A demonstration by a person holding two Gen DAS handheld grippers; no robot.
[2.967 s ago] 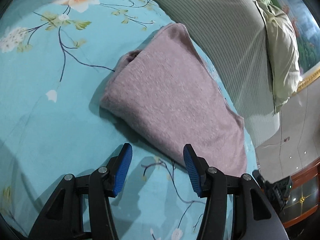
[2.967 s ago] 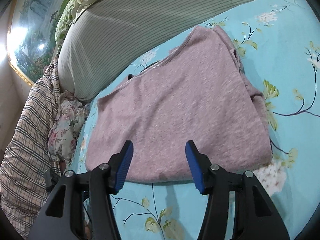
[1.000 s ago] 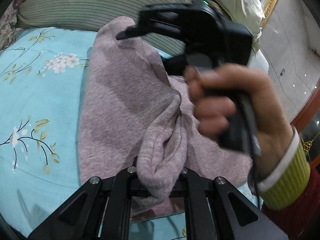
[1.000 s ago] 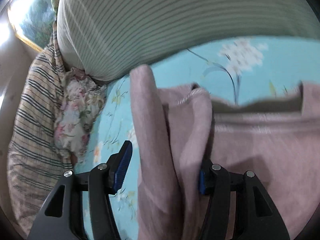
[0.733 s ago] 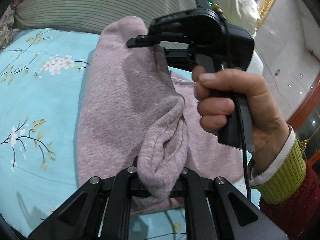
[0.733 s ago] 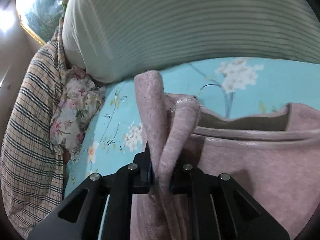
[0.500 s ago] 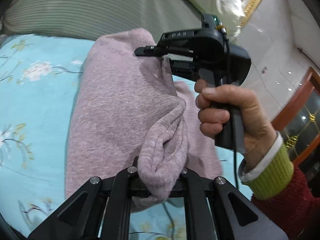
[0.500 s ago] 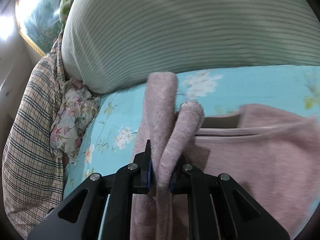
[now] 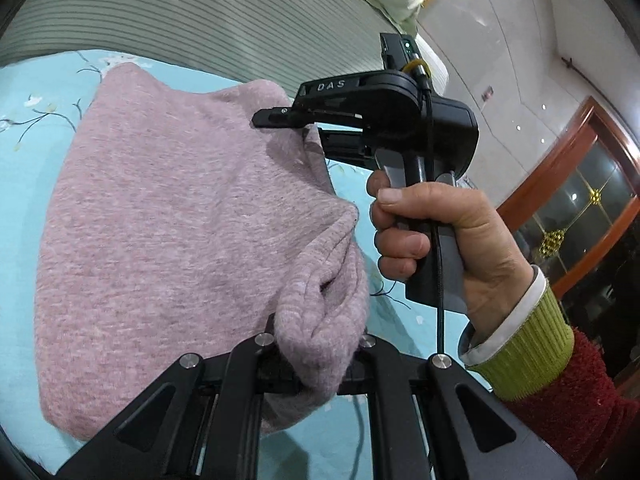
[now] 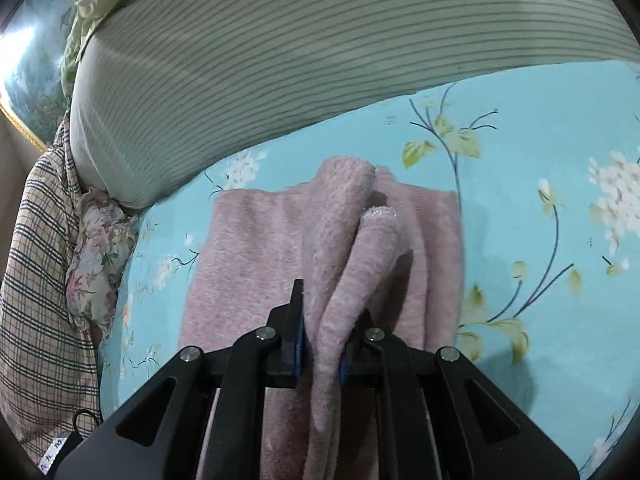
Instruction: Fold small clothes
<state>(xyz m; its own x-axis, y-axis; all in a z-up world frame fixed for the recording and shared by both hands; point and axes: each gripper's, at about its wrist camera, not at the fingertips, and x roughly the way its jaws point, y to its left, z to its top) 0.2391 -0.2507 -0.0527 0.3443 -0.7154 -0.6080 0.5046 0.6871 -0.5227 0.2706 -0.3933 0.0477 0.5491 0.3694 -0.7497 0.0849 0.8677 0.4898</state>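
Since three seconds ago, we clamped both grippers on the pink garment point(image 9: 168, 216): left gripper point(image 9: 320, 356) and right gripper point(image 10: 322, 344) each pinch bunched edges, lifted over the floral bedsheet point(image 10: 520, 128). Risk: uneven pull skews the fold.

Left wrist view: close over the pink garment point(image 9: 168, 216), facing right toward the right gripper point(image 9: 280, 114). Right wrist view: close, facing the far striped pillow point(image 10: 320, 60). Both share the garment.
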